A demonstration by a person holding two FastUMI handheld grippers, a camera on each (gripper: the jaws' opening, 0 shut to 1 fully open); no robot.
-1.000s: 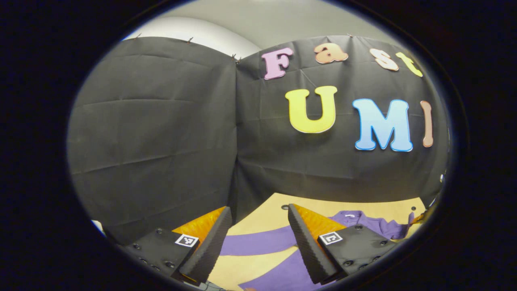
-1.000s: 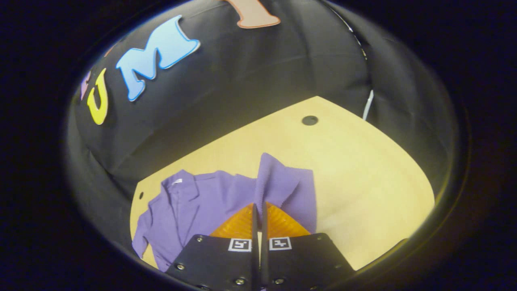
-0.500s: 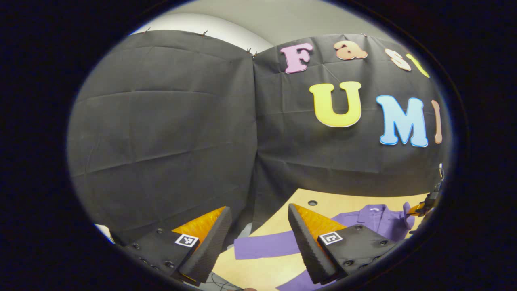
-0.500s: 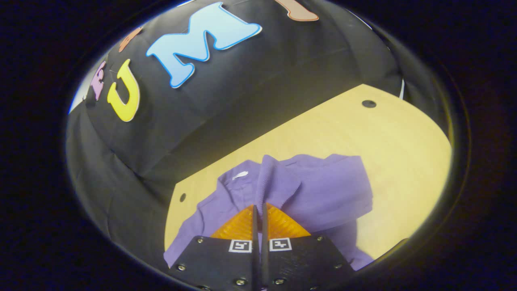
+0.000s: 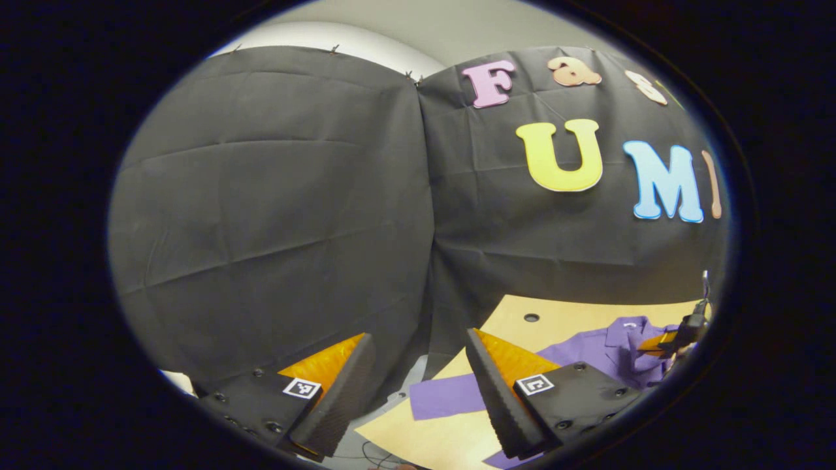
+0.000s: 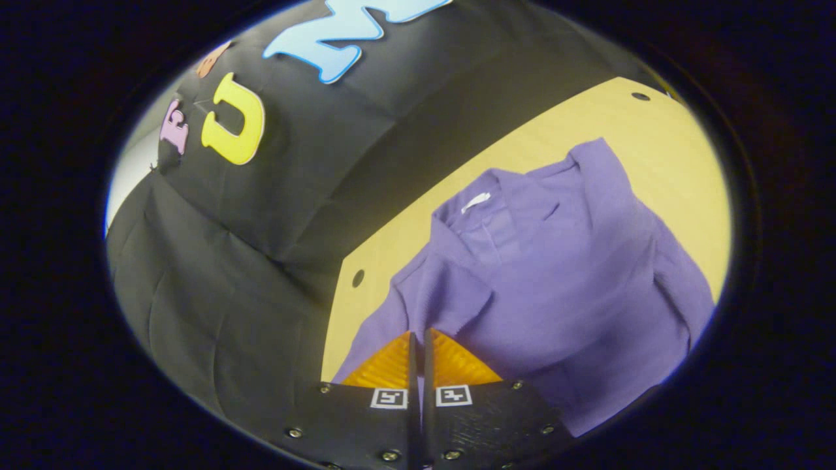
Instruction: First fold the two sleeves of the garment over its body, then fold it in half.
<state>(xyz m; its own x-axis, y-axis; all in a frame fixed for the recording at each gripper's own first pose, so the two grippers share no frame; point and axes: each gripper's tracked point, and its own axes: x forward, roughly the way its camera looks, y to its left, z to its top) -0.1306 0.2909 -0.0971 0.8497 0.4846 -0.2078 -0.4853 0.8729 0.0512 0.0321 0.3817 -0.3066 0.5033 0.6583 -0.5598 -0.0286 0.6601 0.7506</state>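
Observation:
A purple long-sleeved garment (image 6: 568,274) lies on the light wooden table (image 6: 522,140), its collar and white neck tag (image 6: 480,201) toward the booth wall. My right gripper (image 6: 418,336) is shut on a fold of the sleeve (image 6: 444,294), held over the garment's body. My left gripper (image 5: 418,339) is open with nothing between its fingers, hanging near the table's left end. In the left gripper view the other sleeve (image 5: 444,396) lies flat and stretched out on the table (image 5: 562,313). There the right gripper (image 5: 656,344) is far off over the garment (image 5: 607,346).
Black cloth walls stand close behind the table. Small round holes (image 6: 356,277) (image 6: 640,96) mark its back corners, and one hole (image 5: 531,318) shows in the left gripper view. Floor with a cable (image 5: 372,450) lies past the table's left edge.
My right gripper has carried the sleeve across the garment's body, which now spreads wider in its view. My left gripper has swung left, away from the garment, and stayed open.

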